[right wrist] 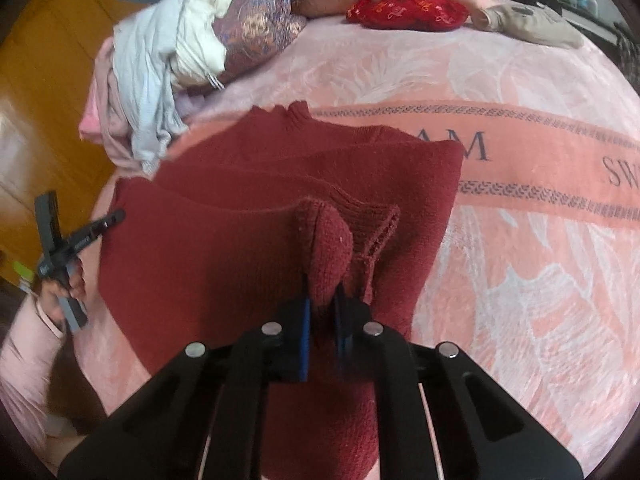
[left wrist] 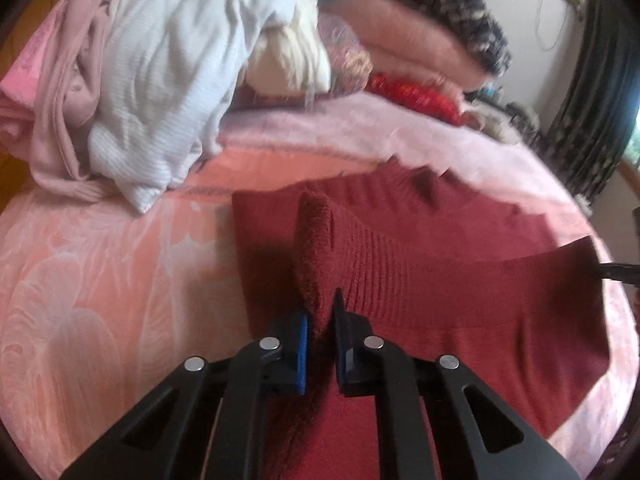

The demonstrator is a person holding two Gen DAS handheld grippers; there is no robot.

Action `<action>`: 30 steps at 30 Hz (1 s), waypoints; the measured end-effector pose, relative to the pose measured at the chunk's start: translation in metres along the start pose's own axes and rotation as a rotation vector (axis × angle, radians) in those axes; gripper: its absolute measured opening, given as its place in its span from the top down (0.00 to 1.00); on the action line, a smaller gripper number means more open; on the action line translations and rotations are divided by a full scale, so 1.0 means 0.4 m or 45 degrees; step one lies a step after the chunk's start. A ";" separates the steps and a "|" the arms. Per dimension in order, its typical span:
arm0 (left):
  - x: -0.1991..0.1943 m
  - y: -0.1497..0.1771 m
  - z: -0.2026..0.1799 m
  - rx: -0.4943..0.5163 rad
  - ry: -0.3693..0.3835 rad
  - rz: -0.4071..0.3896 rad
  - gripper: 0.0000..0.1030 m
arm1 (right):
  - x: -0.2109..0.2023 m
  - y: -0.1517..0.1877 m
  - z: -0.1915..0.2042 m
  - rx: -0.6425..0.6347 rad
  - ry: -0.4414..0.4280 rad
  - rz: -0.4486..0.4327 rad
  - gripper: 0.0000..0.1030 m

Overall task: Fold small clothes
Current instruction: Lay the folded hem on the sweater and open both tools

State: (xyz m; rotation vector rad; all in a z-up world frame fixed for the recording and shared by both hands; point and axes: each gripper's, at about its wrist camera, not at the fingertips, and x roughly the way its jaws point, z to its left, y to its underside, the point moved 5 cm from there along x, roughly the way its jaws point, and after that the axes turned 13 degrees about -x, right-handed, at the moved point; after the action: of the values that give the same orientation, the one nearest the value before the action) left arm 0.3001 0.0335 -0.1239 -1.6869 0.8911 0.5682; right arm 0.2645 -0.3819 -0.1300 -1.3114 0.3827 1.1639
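Note:
A dark red knit sweater lies on the pink bedspread, partly folded over itself; it also shows in the right wrist view. My left gripper is shut on a raised pinch of the red sweater's near edge. My right gripper is shut on another bunched fold of the same sweater, near its ribbed hem. The left gripper's tip also shows at the sweater's left edge in the right wrist view.
A heap of unfolded clothes, a white knit and a dusty pink garment, lies at the back left. Folded blankets and a red cushion are stacked at the bed's head. The pink bedspread stretches to the right. A wooden floor is off the left edge.

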 end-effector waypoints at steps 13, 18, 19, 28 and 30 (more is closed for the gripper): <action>-0.045 -0.068 -0.018 -0.120 0.070 -0.137 0.91 | -0.055 -0.046 -0.035 0.098 0.033 -0.087 0.93; -0.034 -0.161 -0.044 -0.133 0.044 -0.221 0.91 | -0.065 -0.140 -0.063 0.136 0.105 -0.149 0.93; -0.029 -0.176 -0.045 -0.135 0.039 -0.231 0.91 | -0.064 -0.162 -0.071 0.145 0.123 -0.160 0.93; 0.142 -0.270 -0.024 -0.181 -0.083 -0.202 0.91 | 0.068 -0.278 -0.165 0.239 0.258 -0.143 0.93; 0.206 -0.256 -0.016 -0.185 -0.120 -0.141 0.91 | 0.113 -0.278 -0.187 0.256 0.290 -0.106 0.93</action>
State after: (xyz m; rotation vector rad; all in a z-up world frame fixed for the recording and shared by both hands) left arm 0.4307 0.0178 -0.1229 -1.8120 0.6983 0.6443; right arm 0.4032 -0.4094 -0.1269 -1.2737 0.5903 0.8848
